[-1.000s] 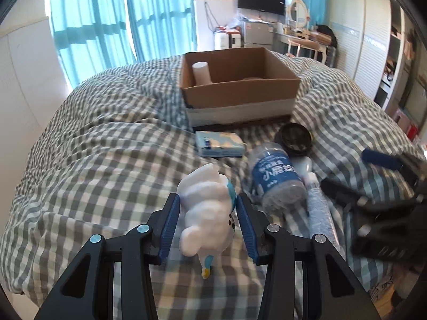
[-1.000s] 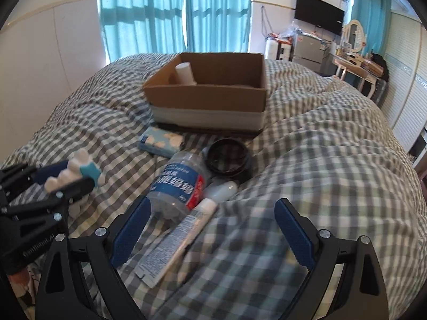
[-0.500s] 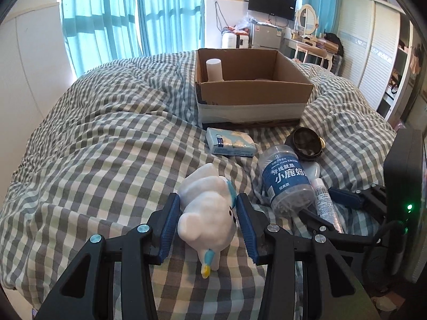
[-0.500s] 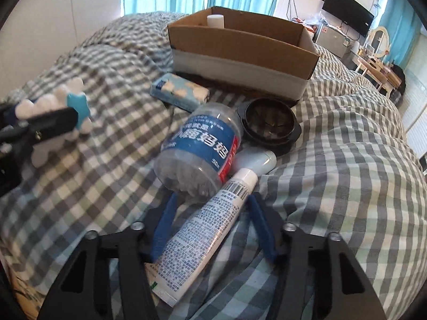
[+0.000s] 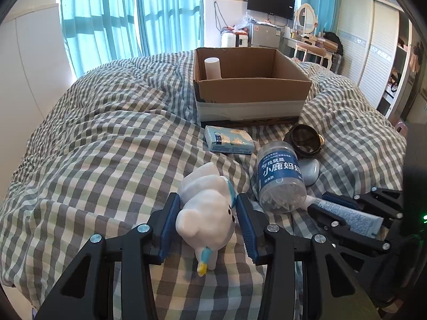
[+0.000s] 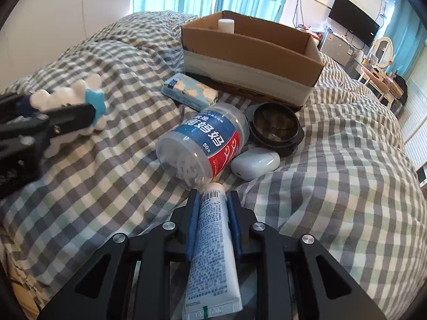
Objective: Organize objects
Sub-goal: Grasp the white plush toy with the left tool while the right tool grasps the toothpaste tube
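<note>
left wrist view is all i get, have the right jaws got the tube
Observer: Yes, the right wrist view shows them shut on the tube, one on each side.
Operator: which end sticks out front
Observer: The cap end, close by the jar.
Operator: jar label all blue?
Observer: No, it has a red band on the side next to the case.
</note>
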The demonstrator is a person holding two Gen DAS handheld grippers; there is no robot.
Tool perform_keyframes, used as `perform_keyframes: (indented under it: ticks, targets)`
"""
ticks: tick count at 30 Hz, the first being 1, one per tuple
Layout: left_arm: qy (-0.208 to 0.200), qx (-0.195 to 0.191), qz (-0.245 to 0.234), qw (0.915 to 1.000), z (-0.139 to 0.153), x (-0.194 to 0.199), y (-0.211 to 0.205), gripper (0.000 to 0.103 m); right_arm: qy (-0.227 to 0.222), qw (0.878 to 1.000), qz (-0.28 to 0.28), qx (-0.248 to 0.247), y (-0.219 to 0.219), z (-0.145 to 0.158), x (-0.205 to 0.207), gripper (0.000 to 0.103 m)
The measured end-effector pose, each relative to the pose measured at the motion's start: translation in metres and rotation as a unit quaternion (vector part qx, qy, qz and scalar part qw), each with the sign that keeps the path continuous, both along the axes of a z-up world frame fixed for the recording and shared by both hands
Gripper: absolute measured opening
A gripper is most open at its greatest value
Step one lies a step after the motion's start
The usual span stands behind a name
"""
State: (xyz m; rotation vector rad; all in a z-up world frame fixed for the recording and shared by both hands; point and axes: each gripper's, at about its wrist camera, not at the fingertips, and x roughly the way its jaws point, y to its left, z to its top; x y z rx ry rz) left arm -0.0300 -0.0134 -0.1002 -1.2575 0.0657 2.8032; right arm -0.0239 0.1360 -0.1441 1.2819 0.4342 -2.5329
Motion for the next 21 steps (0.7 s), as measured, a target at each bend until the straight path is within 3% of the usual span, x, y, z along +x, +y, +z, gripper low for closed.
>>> perform_keyframes:
  ticks: [11, 21]
  targets:
    - [-0.004, 0.008, 0.007, 0.9999, 0.007, -0.001, 0.004, 0.044, 0.057, 0.998, 0.007, -0.008, -0.004, 0.045, 0.006, 0.021]
    - [0.019, 0.023, 0.024, 0.9993, 0.040, -0.027, -0.001, 0.044, 0.111, 0.994, 0.010, -0.018, -0.002, 0.088, -0.010, 0.021]
